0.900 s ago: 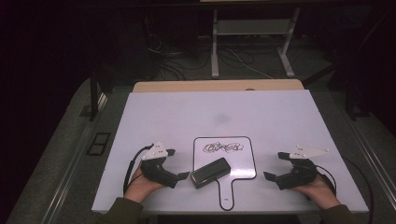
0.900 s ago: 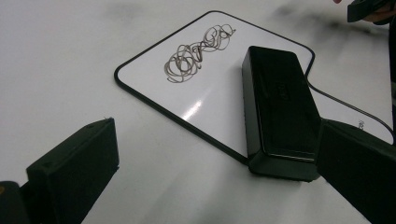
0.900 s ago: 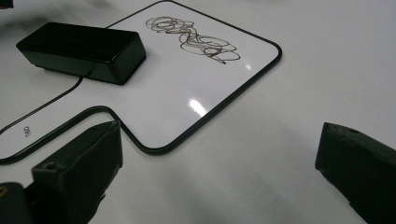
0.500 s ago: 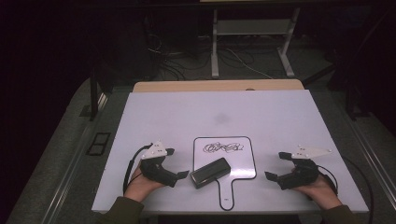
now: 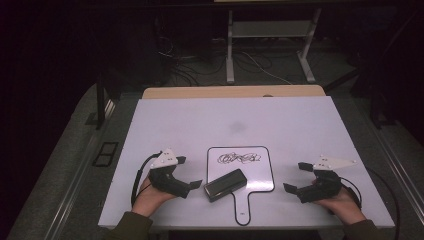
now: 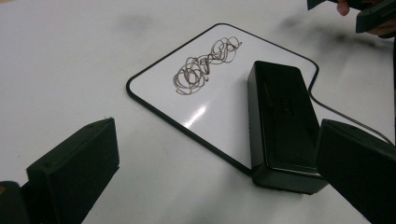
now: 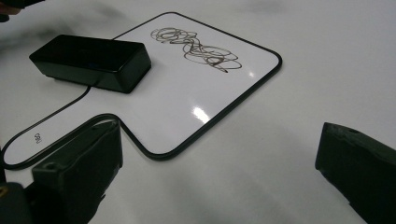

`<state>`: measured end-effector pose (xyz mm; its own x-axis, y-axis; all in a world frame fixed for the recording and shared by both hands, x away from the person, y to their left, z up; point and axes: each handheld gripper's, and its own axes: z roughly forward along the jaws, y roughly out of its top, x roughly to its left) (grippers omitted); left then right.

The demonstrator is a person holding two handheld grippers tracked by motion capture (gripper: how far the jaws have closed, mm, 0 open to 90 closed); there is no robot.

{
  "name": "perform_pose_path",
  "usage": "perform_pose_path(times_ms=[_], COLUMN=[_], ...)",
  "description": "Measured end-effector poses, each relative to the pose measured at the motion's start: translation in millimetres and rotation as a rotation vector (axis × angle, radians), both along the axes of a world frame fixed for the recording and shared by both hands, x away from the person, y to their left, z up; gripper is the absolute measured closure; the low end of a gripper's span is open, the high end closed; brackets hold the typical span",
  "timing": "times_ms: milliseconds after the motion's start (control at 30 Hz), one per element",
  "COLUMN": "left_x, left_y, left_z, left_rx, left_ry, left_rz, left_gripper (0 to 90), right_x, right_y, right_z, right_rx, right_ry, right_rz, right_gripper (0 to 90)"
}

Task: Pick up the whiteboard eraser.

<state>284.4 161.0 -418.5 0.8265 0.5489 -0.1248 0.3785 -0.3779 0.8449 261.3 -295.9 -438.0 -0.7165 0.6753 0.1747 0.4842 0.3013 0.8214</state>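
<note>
Dark workshop clutter, cables and a metal stand recede behind a smooth white table top (image 5: 300, 125) that fills the lit part of the high view.

Nearest the work, the left gripper (image 6: 215, 154) stands with its two blunt black jaws spread wide and nothing between them; one jaw sits just beside the near end of a glossy black rectangular block eraser (image 6: 280, 126), close but not pressing on it. From above, the same left gripper (image 5: 188, 175) lies low on the table, aimed at the eraser (image 5: 225, 184).

The eraser is hard-shelled and shiny, box-shaped with rounded edges, and rests on the lower left corner of a small white paddle-shaped dry-erase board with a thin black border and a short handle (image 5: 250, 175). Its surface is slick enough to throw a glare spot. A loose brown-black marker scribble (image 5: 239, 158) sits near the board's far edge, well apart from the eraser.

Farther out, the right gripper (image 5: 300, 175) rests on the table to the board's right, jaws likewise apart and empty, pointing toward the board (image 7: 210, 79).

I judge this to be the approach before picking up the eraser. The next move calls for sliding the left jaws around the block's narrow sides and closing squarely, since the polished shell could slip; the right gripper may need to steady the light board.
</note>
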Motion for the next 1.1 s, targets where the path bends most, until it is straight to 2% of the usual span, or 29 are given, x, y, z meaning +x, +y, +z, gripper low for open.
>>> perform_pose_path(times_ms=[467,633,1100], left_x=[2.8,2.7,8.2], left_y=[-5.5,-7.8,-19.2], left_z=[1.5,4.0,5.5], left_rx=[0.001,-0.013,-0.007], left_ry=[0.003,0.002,0.012], left_rz=[0.005,0.007,-0.010], left_gripper=[0.0,0.0,0.0], right_x=[2.3,2.1,3.9], right_y=[-1.6,-1.6,-3.1], right_z=[-0.2,-0.4,0.3], right_rx=[0.017,0.023,0.038], right_ry=[-0.003,-0.001,0.009], right_rz=[0.007,0.012,0.010], right_gripper=[0.0,0.0,0.0])
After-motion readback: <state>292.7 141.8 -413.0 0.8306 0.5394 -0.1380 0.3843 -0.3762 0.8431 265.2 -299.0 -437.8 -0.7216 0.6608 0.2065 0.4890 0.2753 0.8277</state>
